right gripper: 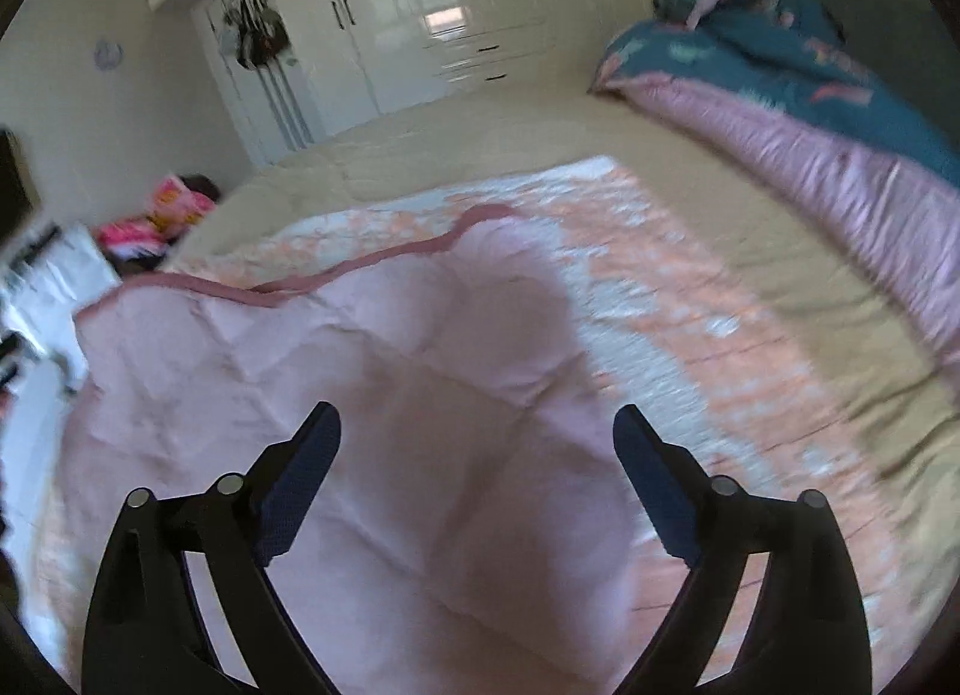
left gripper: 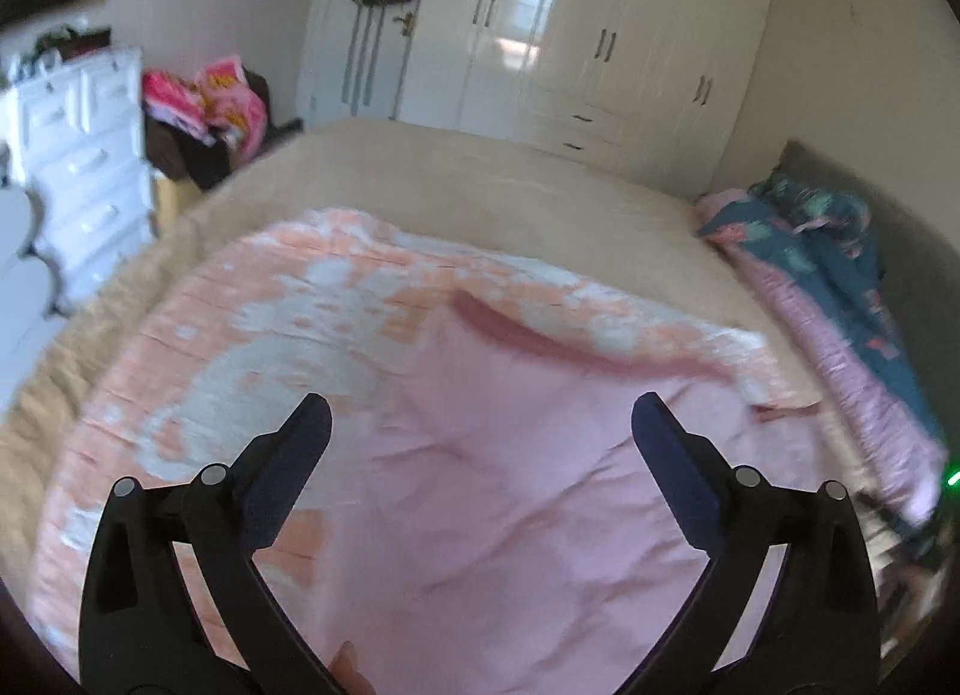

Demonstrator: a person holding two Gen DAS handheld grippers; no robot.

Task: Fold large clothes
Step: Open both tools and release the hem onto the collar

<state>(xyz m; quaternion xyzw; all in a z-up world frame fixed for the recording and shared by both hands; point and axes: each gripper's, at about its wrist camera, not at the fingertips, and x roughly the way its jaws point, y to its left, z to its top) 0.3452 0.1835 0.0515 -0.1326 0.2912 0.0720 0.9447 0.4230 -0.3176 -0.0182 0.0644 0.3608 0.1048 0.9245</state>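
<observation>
The pink quilt [left gripper: 492, 503] lies spread over the beige bed [left gripper: 480, 179], filling the lower centre of both views. Its plain pink side is folded over the orange-and-white patterned side [left gripper: 270, 299], and a darker pink trim edge [right gripper: 384, 263] runs across the middle of the right wrist view. One fold looks laid down, and the step in hand seems to be the release after it. The next move likely calls for finding a fresh edge or corner of the doubled cloth and pinching it on both sides for a second fold.

The left claw [left gripper: 480, 425] stands spread wide above the pink cloth with nothing between its fingers. The right claw [right gripper: 477, 437] is likewise spread and empty, hanging over the folded layer. Both point forward and down at the bed.

A rolled teal-and-pink duvet [right gripper: 780, 71] lies along the right of the frames, and white wardrobes [left gripper: 600, 35] fill the top.
</observation>
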